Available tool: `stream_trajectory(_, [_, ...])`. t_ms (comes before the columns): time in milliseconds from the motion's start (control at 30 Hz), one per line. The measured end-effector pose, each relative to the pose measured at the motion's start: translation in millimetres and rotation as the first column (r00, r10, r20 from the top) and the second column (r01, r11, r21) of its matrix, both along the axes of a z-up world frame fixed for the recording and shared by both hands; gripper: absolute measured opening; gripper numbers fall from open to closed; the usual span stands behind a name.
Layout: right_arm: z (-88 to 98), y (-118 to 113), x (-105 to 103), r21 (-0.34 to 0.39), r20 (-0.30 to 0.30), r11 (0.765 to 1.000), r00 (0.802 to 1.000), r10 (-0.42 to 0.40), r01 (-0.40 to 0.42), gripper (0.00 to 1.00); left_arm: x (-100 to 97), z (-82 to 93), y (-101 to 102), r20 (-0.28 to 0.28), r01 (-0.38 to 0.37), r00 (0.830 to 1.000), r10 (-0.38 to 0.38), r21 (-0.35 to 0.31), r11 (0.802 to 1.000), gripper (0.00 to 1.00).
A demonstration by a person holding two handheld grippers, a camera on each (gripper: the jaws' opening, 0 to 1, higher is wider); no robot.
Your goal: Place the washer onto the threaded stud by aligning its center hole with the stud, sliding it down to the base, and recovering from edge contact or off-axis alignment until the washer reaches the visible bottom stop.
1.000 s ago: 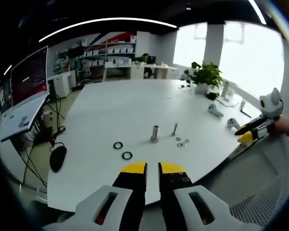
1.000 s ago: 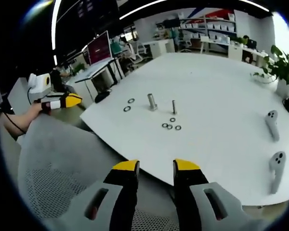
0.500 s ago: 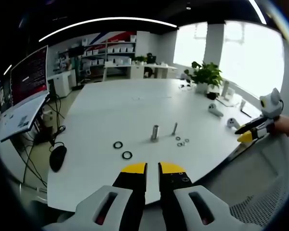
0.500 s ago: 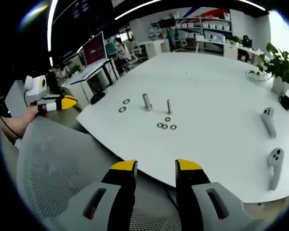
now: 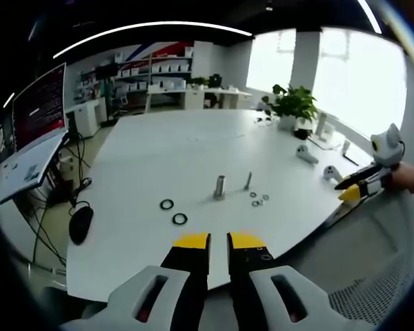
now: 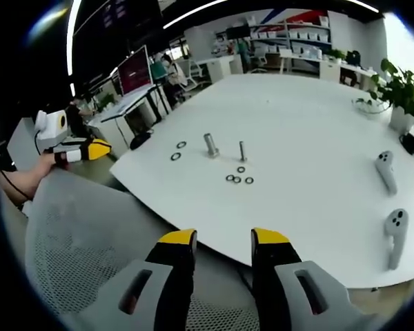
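On the white table (image 5: pixel 159 152) stand a thick metal stud (image 5: pixel 220 187) and a thin threaded stud (image 5: pixel 248 181), both upright. Several small washers (image 5: pixel 257 201) lie just right of them, and two black rings (image 5: pixel 172 212) to the left. My left gripper (image 5: pixel 219 241) hovers off the table's near edge, jaws almost together with nothing between them. The right gripper view shows the thick stud (image 6: pixel 210 145), the thin stud (image 6: pixel 242 151) and the small washers (image 6: pixel 237 178) from the other side. My right gripper (image 6: pixel 223 238) is open and empty, well short of the table.
Two white handheld controllers (image 6: pixel 385 169) (image 6: pixel 395 234) lie on the table's right side. A potted plant (image 5: pixel 292 107) stands at the far edge. A black mouse (image 5: pixel 81 224) rests on a side desk by a monitor (image 5: pixel 38 103). A grey mesh chair back (image 6: pixel 83 241) lies below my right gripper.
Both views have shifted slightly with the hands. The studs, washers and rings stay where they were, and neither gripper has taken hold of anything.
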State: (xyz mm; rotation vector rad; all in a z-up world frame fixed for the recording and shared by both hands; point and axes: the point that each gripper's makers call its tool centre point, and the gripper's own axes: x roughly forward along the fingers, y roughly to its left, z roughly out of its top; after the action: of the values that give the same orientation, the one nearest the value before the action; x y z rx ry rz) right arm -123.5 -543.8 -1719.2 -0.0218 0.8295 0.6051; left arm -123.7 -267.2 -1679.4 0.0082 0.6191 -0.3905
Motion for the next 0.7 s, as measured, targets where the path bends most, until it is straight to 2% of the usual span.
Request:
stream_trajectory(67, [0.1,0,0,0.007,-0.005,1.000,1.000,-0.004,0.004,0.34,3.3,9.5,-2,0.052,-0.001,0.999,0.003,-0.032,0.999,0.10])
stream_trajectory(200, [0.7,1,-1,0.011,-0.004,1.000,1.000,-0.002,0.002,0.34,1.6,3.5,0,0.024,-0.004,1.000,0.005,-0.017,1.000,0.10])
stream_trajectory(467, [-1.4,-2,0,0.009,-0.016,1.000,1.000,-0.014,0.014,0.34,2.2,4.1,0,0.029,-0.006,1.000,0.006,-0.024,1.000,0.10])
stream_trajectory(700, [1.3,-2,1,0.020,-0.005,1.000,1.000,-0.020,0.020,0.34,-2.4,-5.0,-7,-0.024,0.035,0.999,-0.036,-0.015,0.999,0.10])
